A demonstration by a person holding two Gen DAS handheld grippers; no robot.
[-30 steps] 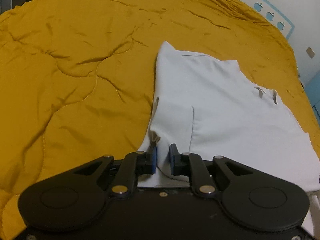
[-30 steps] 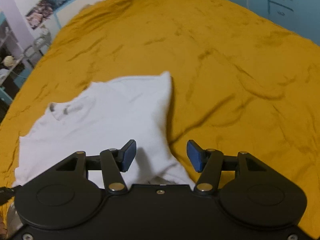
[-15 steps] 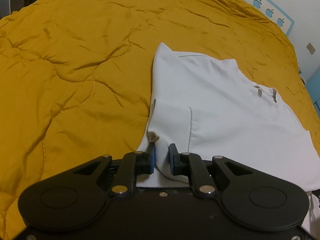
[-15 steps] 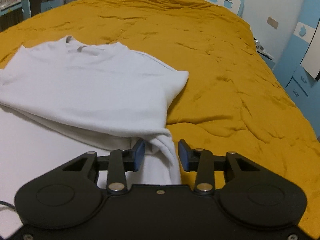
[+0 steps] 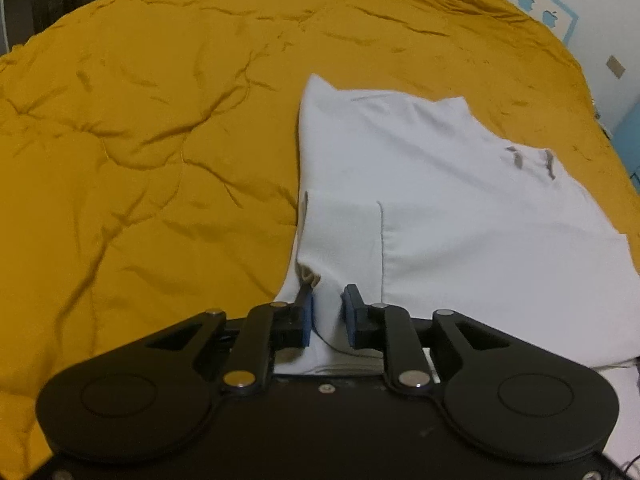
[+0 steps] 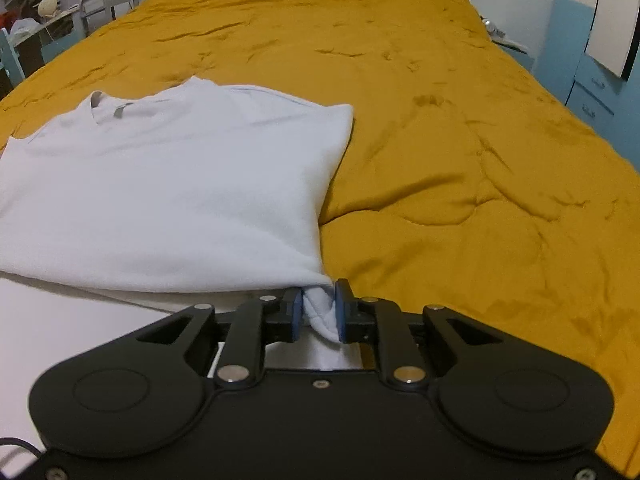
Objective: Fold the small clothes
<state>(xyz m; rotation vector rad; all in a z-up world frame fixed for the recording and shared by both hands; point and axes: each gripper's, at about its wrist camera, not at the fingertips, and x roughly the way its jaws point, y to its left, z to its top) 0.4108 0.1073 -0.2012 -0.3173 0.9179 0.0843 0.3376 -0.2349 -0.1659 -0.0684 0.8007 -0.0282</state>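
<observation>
Presently: white shirt [image 6: 168, 192], soft, light, limp; near corners apparently clamped in left gripper [image 5: 328, 316] and right gripper [image 6: 316, 312] jaws; bed [image 6: 440, 160] beneath.

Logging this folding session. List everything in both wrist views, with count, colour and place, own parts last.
shirt: one, white, partly folded, on the bedspread, near corners pinched.
bedspread: one, mustard yellow, wrinkled, covering the bed.
apple stickers: three, light blue, on the white wall past the bed.
drawers: one unit, blue, right of the bed.
shelves: cluttered, far left background; contents unclear.
left tool: one, black with blue pads, shut on the shirt's corner.
right tool: one, black with blue pads, shut on the shirt's other corner.
</observation>
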